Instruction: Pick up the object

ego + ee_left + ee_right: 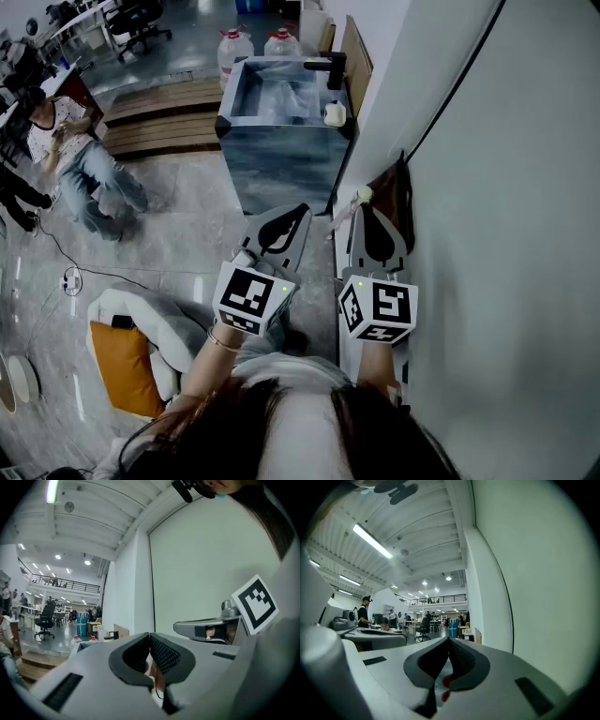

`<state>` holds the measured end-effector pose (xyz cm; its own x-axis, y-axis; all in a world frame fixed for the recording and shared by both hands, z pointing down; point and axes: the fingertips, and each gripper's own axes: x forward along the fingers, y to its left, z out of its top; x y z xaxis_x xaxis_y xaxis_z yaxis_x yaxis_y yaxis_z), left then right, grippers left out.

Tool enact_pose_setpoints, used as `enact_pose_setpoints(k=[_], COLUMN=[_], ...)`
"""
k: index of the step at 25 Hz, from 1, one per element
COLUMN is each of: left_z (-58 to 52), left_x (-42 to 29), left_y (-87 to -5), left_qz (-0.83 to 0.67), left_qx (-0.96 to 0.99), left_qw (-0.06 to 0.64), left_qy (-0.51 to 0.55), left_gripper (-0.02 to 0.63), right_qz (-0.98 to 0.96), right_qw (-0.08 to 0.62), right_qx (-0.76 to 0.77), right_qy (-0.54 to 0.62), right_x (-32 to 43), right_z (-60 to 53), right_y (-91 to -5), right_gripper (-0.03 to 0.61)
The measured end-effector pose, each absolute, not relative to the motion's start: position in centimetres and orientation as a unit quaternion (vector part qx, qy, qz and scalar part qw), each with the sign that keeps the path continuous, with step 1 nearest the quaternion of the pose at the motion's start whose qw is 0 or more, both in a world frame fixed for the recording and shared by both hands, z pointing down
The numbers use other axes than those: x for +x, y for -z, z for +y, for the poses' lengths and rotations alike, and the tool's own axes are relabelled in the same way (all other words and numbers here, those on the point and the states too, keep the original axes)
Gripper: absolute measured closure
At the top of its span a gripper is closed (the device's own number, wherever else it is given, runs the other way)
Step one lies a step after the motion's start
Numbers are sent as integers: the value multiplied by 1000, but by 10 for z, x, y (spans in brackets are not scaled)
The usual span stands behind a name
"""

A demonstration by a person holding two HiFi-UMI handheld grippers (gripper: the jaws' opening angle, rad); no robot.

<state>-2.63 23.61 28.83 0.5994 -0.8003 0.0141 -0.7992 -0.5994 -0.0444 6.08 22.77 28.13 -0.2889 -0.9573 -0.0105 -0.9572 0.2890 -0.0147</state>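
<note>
I cannot tell which thing is the task's object. A small pale item [335, 113] lies on the rim of a steel sink unit [281, 159] ahead, beside a black tap [332, 66]. My left gripper [300, 212] is held in the air and points at the sink unit; its jaws meet at the tips and hold nothing. To its right, close to the wall, my right gripper [365, 210] is also shut and empty. In the left gripper view the left gripper [150, 637] shows closed tips. The right gripper [449, 641] looks the same in the right gripper view.
A white wall [497, 206] runs along the right, with a brown bag [396, 192] hanging low on it. Two water bottles [235, 45] stand behind the sink. A seated person [75, 159] is at the left. A white chair with an orange cushion [127, 361] sits near left.
</note>
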Motion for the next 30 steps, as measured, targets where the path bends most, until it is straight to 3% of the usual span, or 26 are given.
enact_pose_setpoints(k=[30], left_z=[115], left_x=[-81], left_y=[-289], left_qz=[402], left_qx=[-916], left_qw=[16], left_qy=[3], left_gripper=[604], right_qz=[784], right_qw=[15], right_qx=[-621], right_qy=[3], right_x=[11], right_z=[114], right_y=[-276], right_gripper=[552])
